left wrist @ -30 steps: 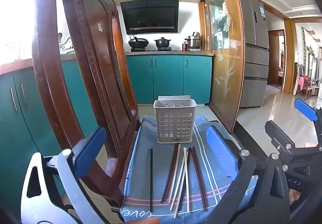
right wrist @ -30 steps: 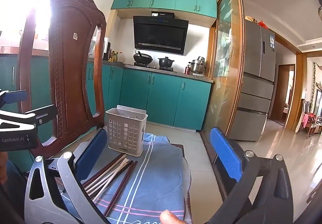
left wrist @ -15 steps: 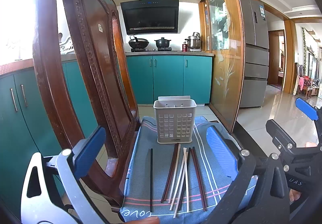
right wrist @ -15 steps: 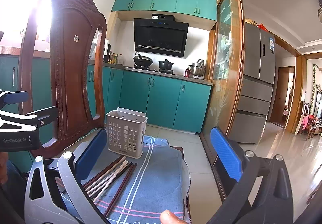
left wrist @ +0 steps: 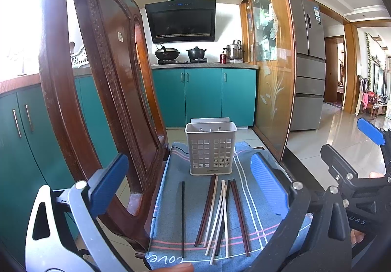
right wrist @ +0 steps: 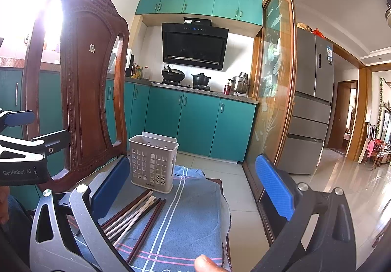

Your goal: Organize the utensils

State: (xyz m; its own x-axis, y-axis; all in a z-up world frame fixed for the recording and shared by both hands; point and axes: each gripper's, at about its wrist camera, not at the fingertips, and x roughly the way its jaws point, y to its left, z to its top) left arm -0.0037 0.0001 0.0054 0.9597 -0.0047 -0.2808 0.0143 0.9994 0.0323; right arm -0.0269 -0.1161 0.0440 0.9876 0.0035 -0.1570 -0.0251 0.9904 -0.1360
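Note:
A grey slotted utensil basket (left wrist: 210, 148) stands empty at the far end of a blue striped cloth (left wrist: 246, 201) on a chair seat. It also shows in the right wrist view (right wrist: 152, 163). Several chopsticks (left wrist: 220, 213), brown, white and black, lie side by side in front of it, and one black chopstick (left wrist: 182, 217) lies apart to their left. The chopsticks also show in the right wrist view (right wrist: 136, 215). My left gripper (left wrist: 188, 186) is open and empty, above the near end of the cloth. My right gripper (right wrist: 193, 186) is open and empty, to the right of the chopsticks.
The carved wooden chair back (left wrist: 97, 91) rises close on the left. A glass sliding door (left wrist: 268, 71) stands to the right. Teal kitchen cabinets (left wrist: 202, 96) and a stove with pots lie behind. The cloth's right edge (right wrist: 226, 211) drops to the tiled floor.
Almost nothing has changed. Both grippers stay open over the cloth, with only a slight drift of the right gripper.

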